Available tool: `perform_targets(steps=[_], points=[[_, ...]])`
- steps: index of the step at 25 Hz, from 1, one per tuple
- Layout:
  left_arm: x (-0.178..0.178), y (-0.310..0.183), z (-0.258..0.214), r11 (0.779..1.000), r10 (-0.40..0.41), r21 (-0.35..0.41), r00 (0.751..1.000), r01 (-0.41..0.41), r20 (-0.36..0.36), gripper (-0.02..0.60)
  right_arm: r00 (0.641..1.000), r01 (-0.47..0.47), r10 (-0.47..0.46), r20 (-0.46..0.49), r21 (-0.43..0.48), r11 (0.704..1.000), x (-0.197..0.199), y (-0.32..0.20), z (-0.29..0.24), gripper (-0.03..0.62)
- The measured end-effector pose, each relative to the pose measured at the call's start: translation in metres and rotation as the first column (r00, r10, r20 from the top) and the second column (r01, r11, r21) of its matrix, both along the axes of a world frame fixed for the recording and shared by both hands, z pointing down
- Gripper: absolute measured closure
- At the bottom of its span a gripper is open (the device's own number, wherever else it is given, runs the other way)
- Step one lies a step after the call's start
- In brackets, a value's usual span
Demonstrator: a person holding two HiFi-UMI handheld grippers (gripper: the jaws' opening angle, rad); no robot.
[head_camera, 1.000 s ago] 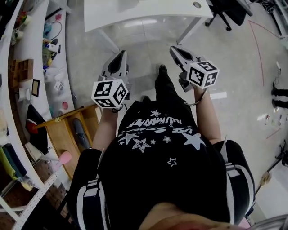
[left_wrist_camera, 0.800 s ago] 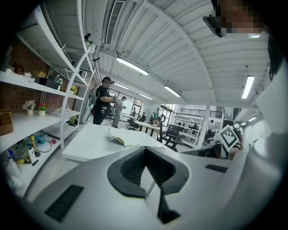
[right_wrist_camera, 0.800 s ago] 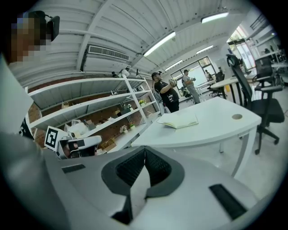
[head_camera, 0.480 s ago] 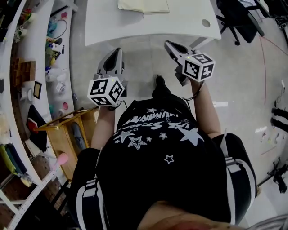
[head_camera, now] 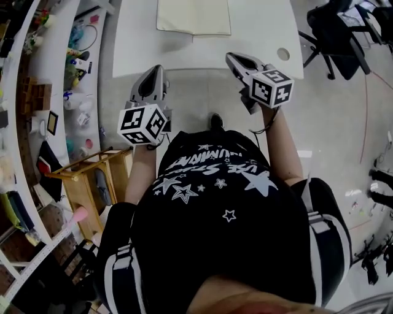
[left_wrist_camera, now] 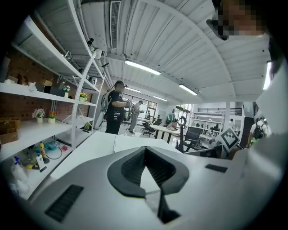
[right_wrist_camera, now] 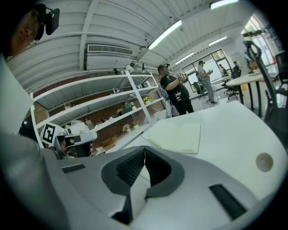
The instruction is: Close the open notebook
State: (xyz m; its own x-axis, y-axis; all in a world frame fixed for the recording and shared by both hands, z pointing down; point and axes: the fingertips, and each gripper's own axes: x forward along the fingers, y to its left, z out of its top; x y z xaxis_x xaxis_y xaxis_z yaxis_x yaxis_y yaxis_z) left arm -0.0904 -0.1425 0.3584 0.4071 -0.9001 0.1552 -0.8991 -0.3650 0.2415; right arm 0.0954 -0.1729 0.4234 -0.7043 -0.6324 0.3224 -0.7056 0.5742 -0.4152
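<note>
The open notebook (head_camera: 193, 16) lies flat with pale pages on the white table (head_camera: 258, 37), at the far side of it in the head view. Both grippers hang over the floor just short of the table's near edge. My left gripper (head_camera: 156, 71) is shut and empty, pointing at the table. My right gripper (head_camera: 232, 59) is also shut and empty, its tip at the table's edge. The left gripper view shows the notebook (left_wrist_camera: 128, 143) beyond the closed left gripper (left_wrist_camera: 145, 151). In the right gripper view the notebook (right_wrist_camera: 175, 134) lies ahead of the closed right gripper (right_wrist_camera: 145, 151).
Curved white shelves (head_camera: 55, 67) with small items run along the left, with a wooden crate (head_camera: 92, 178) beside them. An office chair (head_camera: 334, 24) stands right of the table, which has a round cable hole (head_camera: 282, 53). Two people (right_wrist_camera: 175, 94) stand beyond the table.
The person has walked up to the table; both grippers moved forward with them, still shut. The table now fills the top of the head view and the notebook has come into sight.
</note>
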Motion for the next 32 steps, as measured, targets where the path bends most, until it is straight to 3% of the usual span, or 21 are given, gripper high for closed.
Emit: perform_targets(steps=[12, 16, 24, 29, 32], points=[[-0.024, -0.022, 0.012, 0.998, -0.060, -0.022, 0.998, 0.060, 0.018, 0.571, 0.994, 0.093, -0.094, 0.055, 0.011, 0.996, -0.053, -0.035, 0.013, 0.586], [-0.042, -0.045, 0.024, 0.997, -0.052, -0.050, 0.999, 0.051, -0.010, 0.571, 0.993, 0.114, -0.114, -0.009, 0.001, 0.994, -0.079, -0.045, 0.026, 0.586], [-0.081, -0.106, 0.035, 0.996, 0.036, -0.082, 0.999, -0.037, -0.022, 0.572, 0.982, 0.064, -0.056, -0.179, 0.039, 0.997, -0.135, -0.100, 0.035, 0.576], [-0.100, -0.141, 0.047, 0.990, 0.086, -0.108, 0.995, -0.090, -0.044, 0.571, 0.955, 0.084, -0.074, -0.286, 0.022, 0.996, -0.172, -0.123, 0.049, 0.468], [-0.112, -0.159, 0.052, 0.987, 0.111, -0.109, 0.992, -0.117, -0.054, 0.571, 0.934, 0.108, -0.094, -0.344, 0.021, 0.994, -0.201, -0.133, 0.056, 0.440]])
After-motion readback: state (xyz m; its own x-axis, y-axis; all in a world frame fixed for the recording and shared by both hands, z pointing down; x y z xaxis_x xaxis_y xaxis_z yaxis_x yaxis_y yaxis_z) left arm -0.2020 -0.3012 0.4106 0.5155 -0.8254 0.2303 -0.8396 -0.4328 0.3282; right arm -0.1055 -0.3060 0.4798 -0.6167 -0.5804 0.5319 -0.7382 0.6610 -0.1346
